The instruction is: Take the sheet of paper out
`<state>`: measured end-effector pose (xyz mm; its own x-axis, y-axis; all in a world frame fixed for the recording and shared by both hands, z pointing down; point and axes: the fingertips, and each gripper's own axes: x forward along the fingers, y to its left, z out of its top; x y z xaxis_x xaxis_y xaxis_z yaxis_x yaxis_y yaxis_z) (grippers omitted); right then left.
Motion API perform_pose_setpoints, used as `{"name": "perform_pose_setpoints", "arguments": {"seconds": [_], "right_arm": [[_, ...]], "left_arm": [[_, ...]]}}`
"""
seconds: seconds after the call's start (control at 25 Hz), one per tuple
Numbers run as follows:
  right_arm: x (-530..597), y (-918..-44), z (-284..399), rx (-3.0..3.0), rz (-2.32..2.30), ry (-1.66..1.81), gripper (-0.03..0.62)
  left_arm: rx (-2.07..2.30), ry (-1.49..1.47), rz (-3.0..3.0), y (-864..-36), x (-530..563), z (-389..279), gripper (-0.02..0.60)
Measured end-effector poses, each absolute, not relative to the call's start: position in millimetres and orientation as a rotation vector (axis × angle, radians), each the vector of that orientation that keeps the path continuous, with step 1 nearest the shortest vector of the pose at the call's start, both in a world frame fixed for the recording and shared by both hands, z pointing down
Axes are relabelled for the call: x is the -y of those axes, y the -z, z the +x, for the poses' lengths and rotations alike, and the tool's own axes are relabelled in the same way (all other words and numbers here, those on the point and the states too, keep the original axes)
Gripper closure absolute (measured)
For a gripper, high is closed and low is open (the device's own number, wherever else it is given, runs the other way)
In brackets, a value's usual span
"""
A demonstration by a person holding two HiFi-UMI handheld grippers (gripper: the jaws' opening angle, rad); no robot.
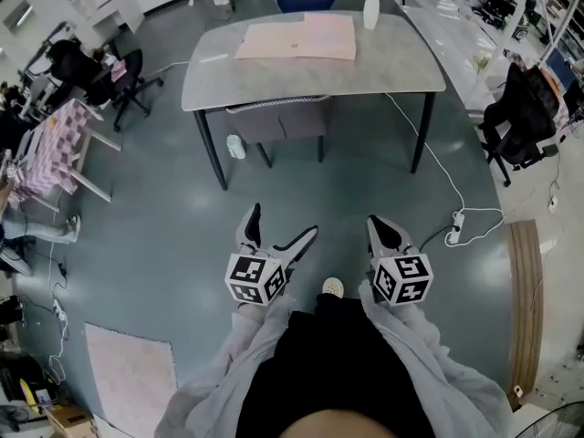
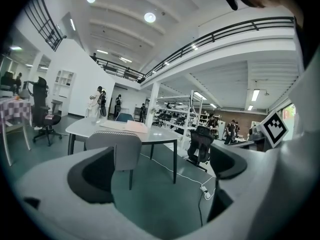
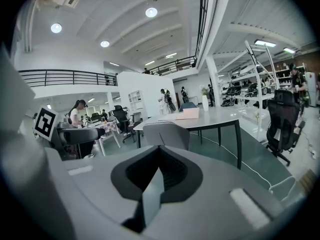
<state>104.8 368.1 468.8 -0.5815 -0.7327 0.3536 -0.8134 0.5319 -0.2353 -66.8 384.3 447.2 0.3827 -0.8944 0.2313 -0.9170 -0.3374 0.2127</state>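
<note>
Pale pink sheet of paper [image 1: 297,37]: flat on grey rounded table [image 1: 401,62], well ahead of both jaws; open teal floor [image 1: 319,190] between. Left gripper [image 1: 285,222] jaws apart, empty; right gripper [image 1: 381,228] jaws together.

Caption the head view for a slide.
Open left gripper and shut right gripper, both empty, facing the grey rounded table.

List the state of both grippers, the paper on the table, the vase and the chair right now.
Left gripper: open, jaws wide apart, nothing between them, short of the table.
Right gripper: shut, jaws together, nothing held.
Paper: lying flat on the table, no gripper on it.
Vase: upright, just right of the paper.
Chair: pushed in under the table.
</note>
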Motion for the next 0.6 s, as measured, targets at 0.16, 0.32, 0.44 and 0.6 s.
{"name": "perform_pose_setpoints", "arguments": {"seconds": [0.16, 0.32, 0.44, 0.6], "right_arm": [[-343, -469, 113, 2.562, 1.310, -0.544, 0.582], [-326, -469, 124, 2.572, 1.305, -0.536, 0.582], [-320, -468, 127, 2.575, 1.308, -0.544, 0.582], [-318, -470, 133, 2.567, 1.308, -0.565, 0.582]], "left_arm": [[1.595, -0.090, 2.347, -447, -357, -59, -0.009], [1.608, -0.080, 2.347, -448, -340, -47, -0.008], [1.605, -0.080, 2.344, -448, -338, -43, -0.008], [1.602, -0.100, 2.328, -452, -340, -39, -0.008]]}}
